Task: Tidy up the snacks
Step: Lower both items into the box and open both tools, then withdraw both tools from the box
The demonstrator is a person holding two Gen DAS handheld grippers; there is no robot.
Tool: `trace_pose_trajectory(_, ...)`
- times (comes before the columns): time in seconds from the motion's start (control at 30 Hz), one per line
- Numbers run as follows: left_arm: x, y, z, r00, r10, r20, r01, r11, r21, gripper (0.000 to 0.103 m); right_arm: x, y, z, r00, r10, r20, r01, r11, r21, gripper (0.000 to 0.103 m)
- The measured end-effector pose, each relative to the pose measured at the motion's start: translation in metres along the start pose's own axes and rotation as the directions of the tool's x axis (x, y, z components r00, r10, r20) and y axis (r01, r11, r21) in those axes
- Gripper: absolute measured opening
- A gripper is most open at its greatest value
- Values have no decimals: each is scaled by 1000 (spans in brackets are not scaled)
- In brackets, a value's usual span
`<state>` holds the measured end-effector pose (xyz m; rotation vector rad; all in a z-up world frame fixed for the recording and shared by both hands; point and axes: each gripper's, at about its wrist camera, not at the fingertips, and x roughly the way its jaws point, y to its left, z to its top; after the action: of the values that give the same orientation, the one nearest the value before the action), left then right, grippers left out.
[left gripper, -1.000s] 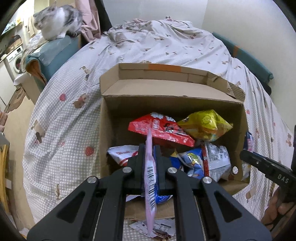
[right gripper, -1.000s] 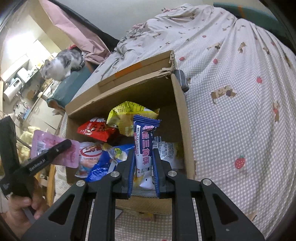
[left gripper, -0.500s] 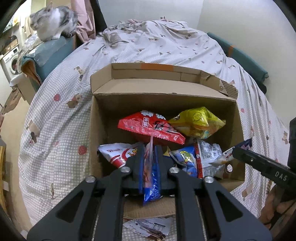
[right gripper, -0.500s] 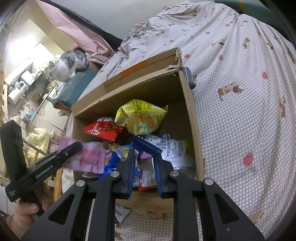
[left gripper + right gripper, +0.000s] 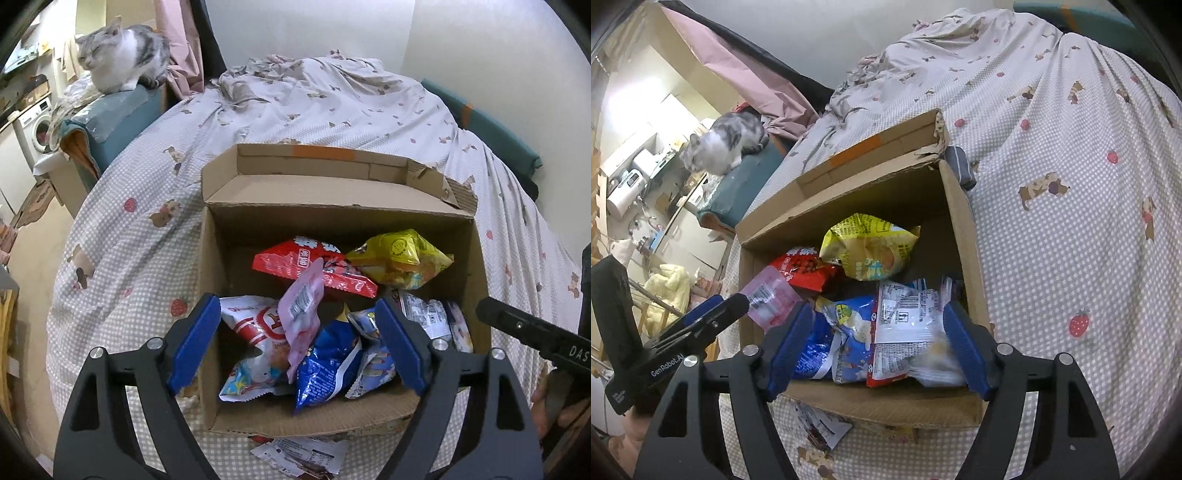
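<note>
Two grippers hang over the open cardboard box (image 5: 210, 280) on the bed (image 5: 147, 206). The left gripper (image 5: 295, 343) has its fingers spreading, the pink packet (image 5: 303, 314) loose between them, touching neither pad, above the heaped snacks (image 5: 332, 354). The right gripper (image 5: 877, 347) is spreading too, over a white packet (image 5: 905, 321) it does not pinch. Bare box floor shows at the far left. Only the right view shows a grey object (image 5: 960, 170) beside the box's far corner. A cat (image 5: 118, 55) sits on a teal cushion far left.
</note>
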<state>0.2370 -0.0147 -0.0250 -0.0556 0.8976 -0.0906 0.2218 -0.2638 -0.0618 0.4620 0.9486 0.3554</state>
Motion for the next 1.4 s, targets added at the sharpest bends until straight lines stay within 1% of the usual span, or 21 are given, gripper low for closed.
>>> trace_pose_trajectory(0.17, -4, 6, 1, 1000, -6, 23, 7, 1000, -29, 83, -2, 2, 1, 1000, -7, 2, 7, 1000, -5, 85)
trace_pose_trajectory(0.23, -6, 10, 1, 1000, -3, 29, 4, 999, -48, 83, -4, 4, 1, 1000, -6, 8, 7, 1000, -11, 86)
trace_pose_trajectory(0.37, -10, 19, -1, 1000, -3, 28, 6, 996, -84, 83, -13, 13, -2, 999, -11, 36, 12, 999, -40, 97)
trace_pose_trajectory(0.47, -18, 24, -5, 999, 7, 41, -3, 995, -102, 83, -21, 19, -6, 999, -14, 50, 17, 999, -52, 97)
trace_pose_trajectory(0.57, -29, 27, -9, 998, 22, 64, -15, 994, -105, 83, -28, 24, -12, 998, -36, 59, 39, 998, -54, 97)
trace_pose_trajectory(0.67, -46, 31, -13, 991, 56, 125, -43, 993, -109, 84, -37, 30, -19, 996, -45, 73, 49, 997, -61, 97)
trace_pose_trajectory(0.77, -62, 35, -14, 986, 48, 161, -28, 992, -125, 99, -49, 38, -24, 995, -42, 93, 51, 994, -95, 97)
trace_pose_trajectory(0.8, -66, 36, -15, 985, 34, 168, -12, 991, -130, 99, -52, 40, -26, 995, -39, 96, 49, 994, -100, 97)
trace_pose_trajectory(0.93, -77, 42, -29, 988, -1, 157, 27, 986, -164, 99, -61, 38, -37, 995, -29, 97, 36, 996, -77, 97)
trace_pose_trajectory(0.97, -80, 42, -34, 986, -2, 168, 29, 987, -158, 99, -62, 37, -41, 995, -27, 91, 33, 997, -66, 97)
trace_pose_trajectory(1.03, -84, 40, -43, 985, 14, 170, 8, 992, -127, 99, -65, 36, -48, 996, -30, 81, 34, 998, -55, 97)
trace_pose_trajectory(1.13, -88, 37, -54, 988, 49, 143, -38, 996, -81, 99, -67, 36, -60, 997, -38, 63, 42, 998, -55, 97)
trace_pose_trajectory(1.23, -95, 35, -63, 993, 26, 113, -20, 999, -50, 99, -68, 36, -69, 998, -48, 51, 51, 997, -52, 97)
trace_pose_trajectory(1.33, -104, 33, -71, 992, 54, 115, -50, 998, -34, 99, -68, 36, -79, 998, -56, 35, 58, 997, -50, 97)
trace_pose_trajectory(1.4, -107, 34, -74, 993, 47, 108, -43, 998, -37, 99, -69, 37, -85, 998, -60, 31, 62, 997, -51, 97)
